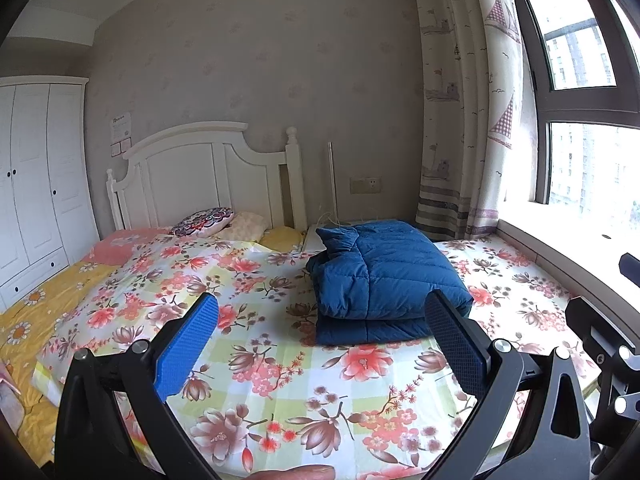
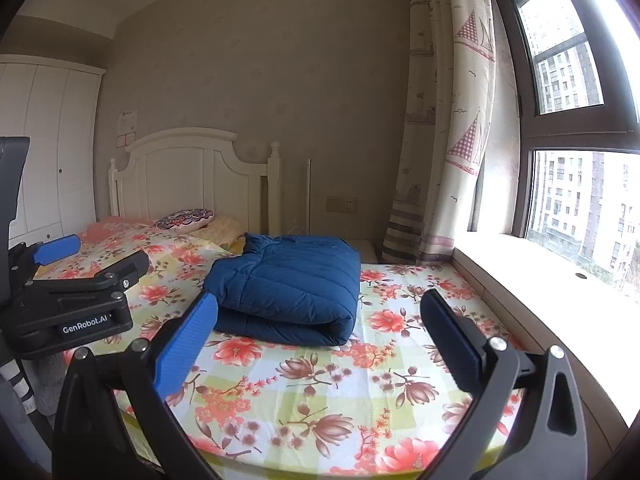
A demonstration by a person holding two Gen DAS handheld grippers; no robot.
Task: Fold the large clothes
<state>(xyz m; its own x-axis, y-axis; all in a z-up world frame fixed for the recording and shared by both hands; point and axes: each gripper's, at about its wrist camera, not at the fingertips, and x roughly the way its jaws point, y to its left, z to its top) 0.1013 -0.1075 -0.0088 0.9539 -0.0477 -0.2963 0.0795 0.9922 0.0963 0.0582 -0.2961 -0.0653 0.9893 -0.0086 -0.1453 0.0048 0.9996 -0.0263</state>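
A blue quilted down jacket (image 1: 384, 280) (image 2: 286, 288) lies folded into a thick bundle on the flowered bed sheet (image 1: 280, 380) (image 2: 320, 392). My left gripper (image 1: 322, 320) hovers above the sheet in front of the jacket, open, with nothing between its fingers. My right gripper (image 2: 318, 316) is also open and empty, held just short of the jacket's near fold. The left gripper's body (image 2: 76, 292) shows at the left edge of the right wrist view. Part of the right gripper's body (image 1: 608, 352) shows at the right edge of the left wrist view.
A white headboard (image 1: 208, 176) and small pillows (image 1: 204, 222) stand at the far end of the bed. A white wardrobe (image 1: 36, 184) is on the left. A curtain (image 1: 468, 120), window sill (image 2: 540, 280) and window run along the right side.
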